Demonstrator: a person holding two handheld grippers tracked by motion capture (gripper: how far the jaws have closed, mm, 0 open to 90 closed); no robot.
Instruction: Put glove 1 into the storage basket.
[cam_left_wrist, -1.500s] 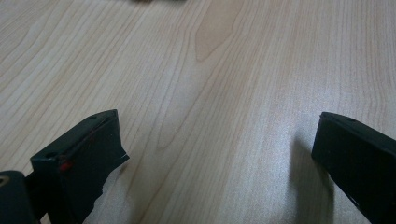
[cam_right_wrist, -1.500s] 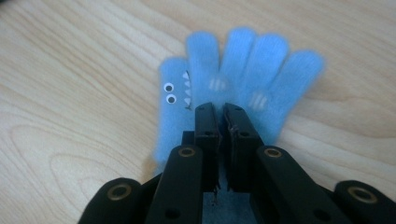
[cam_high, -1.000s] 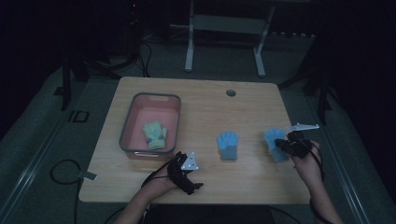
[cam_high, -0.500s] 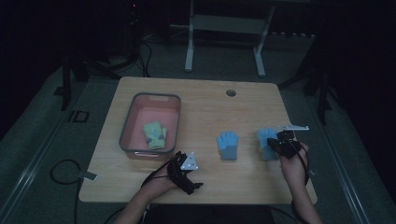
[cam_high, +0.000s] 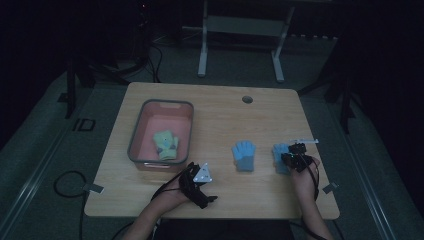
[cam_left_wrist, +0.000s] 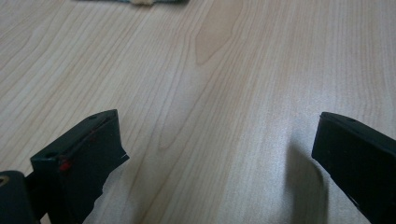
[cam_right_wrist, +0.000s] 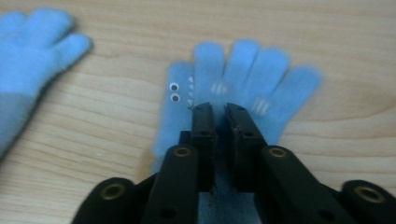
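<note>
right tongs (cam_right_wrist: 218, 109) lowered onto right blue glove (cam_right_wrist: 243, 88), jaws just parting slightly, nothing gripped. left tongs (cam_left_wrist: 219, 140) open, idle. green glove (cam_high: 166, 144) in bin (cam_high: 186, 107); two blue gloves left on table (cam_high: 220, 105).

A: What sits under the right gripper (cam_right_wrist: 218, 109)?
B: A blue glove (cam_right_wrist: 243, 79) with googly eyes, flat on the wooden table (cam_right_wrist: 116, 126); jaws just parting, a narrow gap.
A: Anything else?
B: Another blue glove (cam_right_wrist: 32, 51), far left.

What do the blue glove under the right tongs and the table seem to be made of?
The blue glove looks like soft knitted fabric: fuzzy surface, with small googly eyes and white stitching. The table looks like pale wood or wood-look laminate, matte, with visible grain; which one the look leaves open.
</note>
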